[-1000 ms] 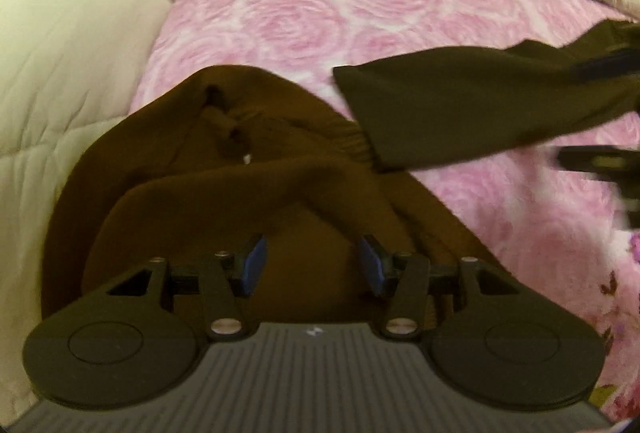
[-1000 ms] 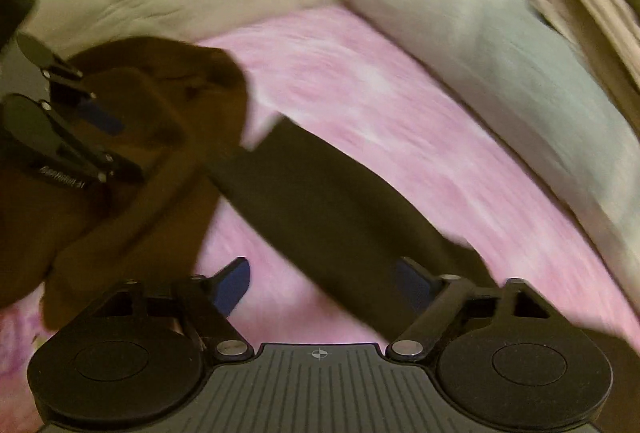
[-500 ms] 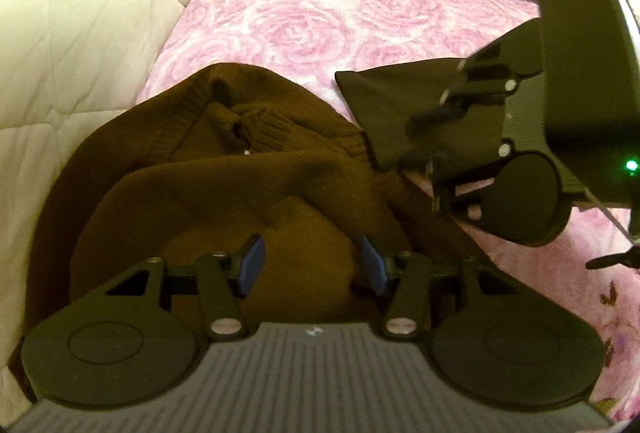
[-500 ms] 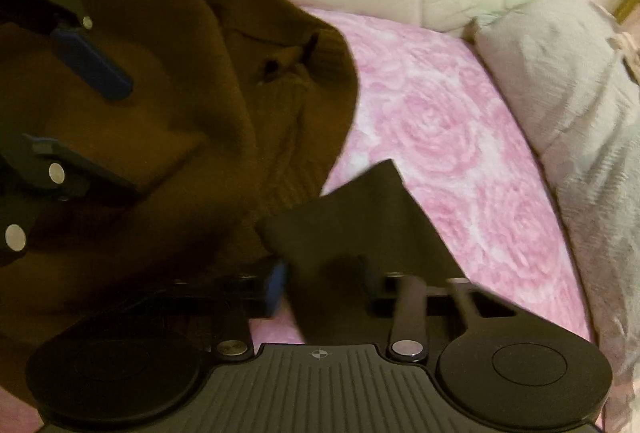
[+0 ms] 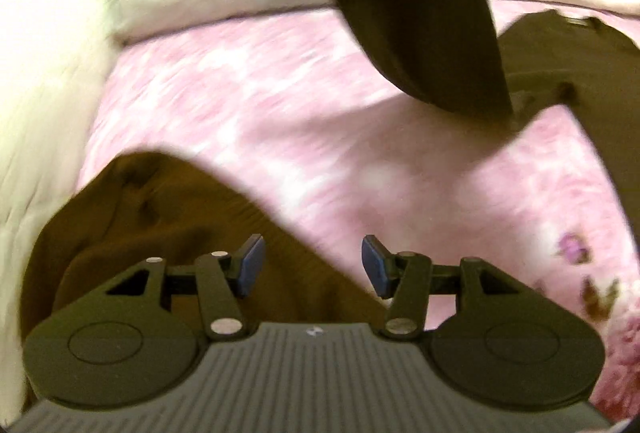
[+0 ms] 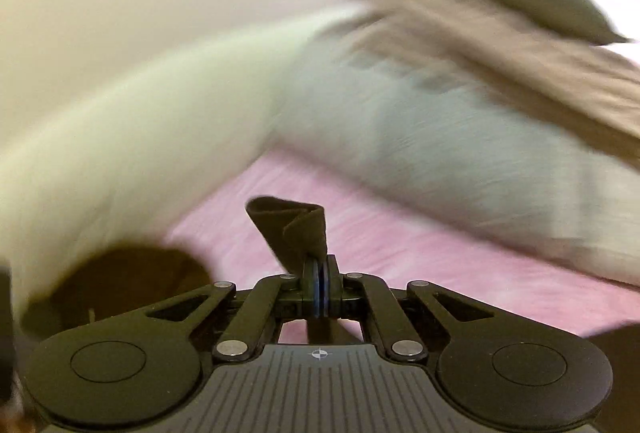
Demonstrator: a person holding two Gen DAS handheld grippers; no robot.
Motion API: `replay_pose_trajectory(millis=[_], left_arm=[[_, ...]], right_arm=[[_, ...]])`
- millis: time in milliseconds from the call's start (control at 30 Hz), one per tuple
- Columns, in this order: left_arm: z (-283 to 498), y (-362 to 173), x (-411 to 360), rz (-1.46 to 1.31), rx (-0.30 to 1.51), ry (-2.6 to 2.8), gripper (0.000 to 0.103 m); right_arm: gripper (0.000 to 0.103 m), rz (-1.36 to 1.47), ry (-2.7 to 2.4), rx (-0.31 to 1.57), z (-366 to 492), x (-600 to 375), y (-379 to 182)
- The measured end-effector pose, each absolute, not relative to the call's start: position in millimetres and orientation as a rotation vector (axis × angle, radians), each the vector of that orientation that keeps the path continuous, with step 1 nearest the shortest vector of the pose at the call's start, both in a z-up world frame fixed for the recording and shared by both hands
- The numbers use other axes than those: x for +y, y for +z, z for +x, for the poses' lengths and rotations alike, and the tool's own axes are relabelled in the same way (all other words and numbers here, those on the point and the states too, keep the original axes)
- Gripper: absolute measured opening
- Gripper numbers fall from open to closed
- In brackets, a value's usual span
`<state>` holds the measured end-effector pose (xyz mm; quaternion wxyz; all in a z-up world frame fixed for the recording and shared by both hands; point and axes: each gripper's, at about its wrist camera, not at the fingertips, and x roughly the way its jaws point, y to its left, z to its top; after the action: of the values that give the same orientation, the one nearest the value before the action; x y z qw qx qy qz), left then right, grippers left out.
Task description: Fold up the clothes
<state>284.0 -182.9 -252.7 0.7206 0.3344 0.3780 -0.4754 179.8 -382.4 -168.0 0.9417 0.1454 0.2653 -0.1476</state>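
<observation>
The right hand-held gripper (image 6: 320, 283) is clenched on the cuff end of a dark sleeve (image 6: 294, 229), the cloth bunched and folded over itself just above the pinched pads. In the left wrist view that same sleeve (image 5: 416, 13) hangs as a long limp strip in the air above the bed (image 5: 320, 137), trailing down to the rest of the dark garment (image 5: 580, 73), which lies spread on the pink flowered sheet at the right. It looks thin, soft and light: it drapes and swings rather than holding any shape, so a pinch at one point will only lift that point and let the remainder sag (the blur in both views makes the weave hard to judge). Sensible holds are the cuff already taken, then a shoulder seam or hem corner, where doubled fabric gives the pads more to bite on. The left hand-held gripper (image 5: 312, 267) stands released, nothing between its blue pads, poised over a heaped brown knit sweater (image 5: 168, 217) at the near left of the bed; that one looks thicker and heavier.
</observation>
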Motion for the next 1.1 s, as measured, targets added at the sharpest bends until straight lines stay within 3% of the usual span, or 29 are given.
replay_pose_trajectory(millis=[200, 300, 433, 633, 833, 1000, 1067, 1100], left_arm=[[202.6, -229.8, -245.6, 0.785, 0.733, -1.205, 0.049], [154.3, -224.4, -275.2, 0.81, 0.706, -1.253, 0.05], [86.4, -233.2, -309.1, 0.857, 0.713, -1.302, 0.05], [-6.9, -254.2, -353.0, 0.966, 0.73, -1.387, 0.05], [-63.8, -254.3, -391.2, 1.038, 0.699, -1.484, 0.05], [-87.8, -256.3, -418.2, 1.094, 0.669, -1.532, 0.05], [-94.6, -260.0, -426.3, 1.12, 0.654, -1.549, 0.051], [-97.3, -262.2, -430.4, 1.133, 0.646, -1.557, 0.051]], right_arm=[[0.0, 0.358, -0.755, 0.266, -17.0, -486.6, -89.9], [0.0, 0.433, -0.955, 0.262, -114.3, -526.8, -112.4], [0.0, 0.68, -1.099, 0.34, -216.8, -579.6, -193.9], [0.0, 0.905, -1.053, 0.424, -282.8, -613.0, -278.9], [0.0, 0.901, -0.929, 0.232, -324.0, -623.3, -241.3], [0.001, 1.026, -0.954, 0.354, -351.7, -627.8, -281.4], [0.019, 1.124, -1.005, 0.414, -365.8, -629.7, -304.6], [0.053, 1.13, -1.024, 0.412, -372.0, -627.1, -307.9]])
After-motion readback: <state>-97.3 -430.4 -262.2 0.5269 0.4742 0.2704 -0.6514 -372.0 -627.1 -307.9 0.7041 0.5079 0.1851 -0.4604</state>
